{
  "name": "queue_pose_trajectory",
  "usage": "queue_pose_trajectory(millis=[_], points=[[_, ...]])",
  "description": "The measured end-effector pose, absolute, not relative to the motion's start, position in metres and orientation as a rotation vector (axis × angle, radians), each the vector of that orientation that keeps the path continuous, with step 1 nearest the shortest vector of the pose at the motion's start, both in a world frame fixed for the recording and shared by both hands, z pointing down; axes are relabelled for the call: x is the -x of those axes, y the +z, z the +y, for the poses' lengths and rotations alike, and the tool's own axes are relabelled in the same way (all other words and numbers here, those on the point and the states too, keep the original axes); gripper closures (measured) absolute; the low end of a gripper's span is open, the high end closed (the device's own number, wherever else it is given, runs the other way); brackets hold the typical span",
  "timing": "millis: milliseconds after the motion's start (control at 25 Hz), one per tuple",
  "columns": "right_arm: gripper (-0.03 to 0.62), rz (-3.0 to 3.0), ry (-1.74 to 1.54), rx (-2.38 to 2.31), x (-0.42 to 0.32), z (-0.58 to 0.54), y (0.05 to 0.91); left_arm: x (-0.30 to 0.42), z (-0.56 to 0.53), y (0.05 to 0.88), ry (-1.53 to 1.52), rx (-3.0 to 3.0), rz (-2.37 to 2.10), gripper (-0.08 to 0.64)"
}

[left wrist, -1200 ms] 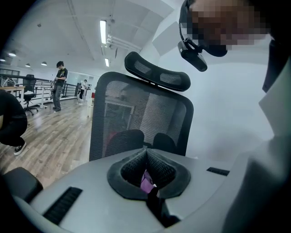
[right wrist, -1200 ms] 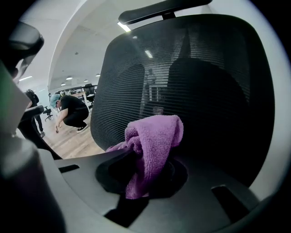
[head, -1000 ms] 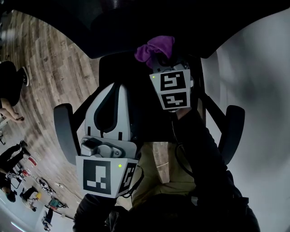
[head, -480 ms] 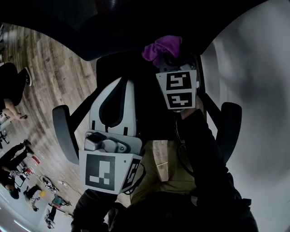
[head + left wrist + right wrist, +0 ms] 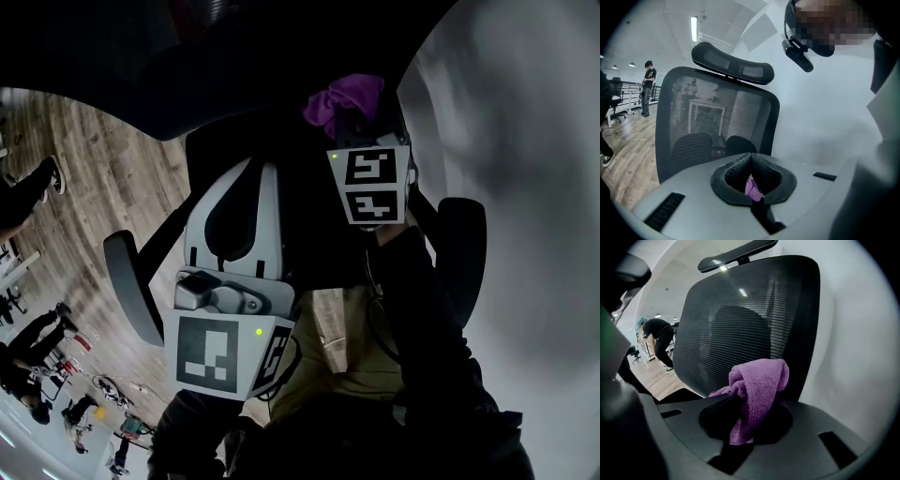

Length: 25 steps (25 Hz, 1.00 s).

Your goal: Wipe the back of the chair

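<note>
While the right gripper (image 5: 743, 416) keeps its jaws clamped on a bunched purple cloth (image 5: 759, 387), the cloth sits just at the mesh back of the chair (image 5: 740, 319), near 12 o'clock in the head view. Down toward 7 o'clock, the left gripper (image 5: 750, 158) hangs apart from that back, jaws closed tip to tip, with a purple sliver (image 5: 751, 186) in their hollow.

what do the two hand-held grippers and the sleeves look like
The left hand-held gripper has a light grey shell with dark ribbed pads; the right hand-held gripper looks darker grey. Each carries a cube of black-and-white square markers with a small green light. Both sleeves are dark.
</note>
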State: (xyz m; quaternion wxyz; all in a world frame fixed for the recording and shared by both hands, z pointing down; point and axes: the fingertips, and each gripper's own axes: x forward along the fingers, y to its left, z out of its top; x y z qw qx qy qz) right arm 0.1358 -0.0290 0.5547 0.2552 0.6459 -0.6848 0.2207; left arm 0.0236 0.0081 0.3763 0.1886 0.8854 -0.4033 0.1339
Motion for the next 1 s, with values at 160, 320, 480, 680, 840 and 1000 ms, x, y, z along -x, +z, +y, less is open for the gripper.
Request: queue_pose_trajectory(millis=[160,320,480,680,840,1000], points=[[0.526,-1.813,0.597,-1.784,-0.151,-0.026,0.551,-0.034,0.008,0.372,0.380,-2.503,-1.108,0.552],[0.526,-1.772,0.597,-1.807,-0.158,-0.025,0.551,-0.036,0.005,0.370,0.382,-2.513,-1.093,0.552],[0.525,-1.725,0.593,-1.837,-0.166,-0.021,0.554,-0.035,0.007,0.375,0.380,-2.521,-1.077,0.552],[0.525,-1.663,0.598,-1.880,-0.182,-0.017,0.549,-0.036,0.006,0.372,0.369,-2.528,-1.053,0.552],[0.525,-1.623,0.595,-1.907,-0.192,-0.010,0.549,-0.035,0.010,0.375,0.363,-2.535,-1.036,0.551],[0.525,-1.606,0.572,-1.911,-0.199,-0.014,0.544,-0.038,0.007,0.374,0.360,-2.533,-1.022,0.551]])
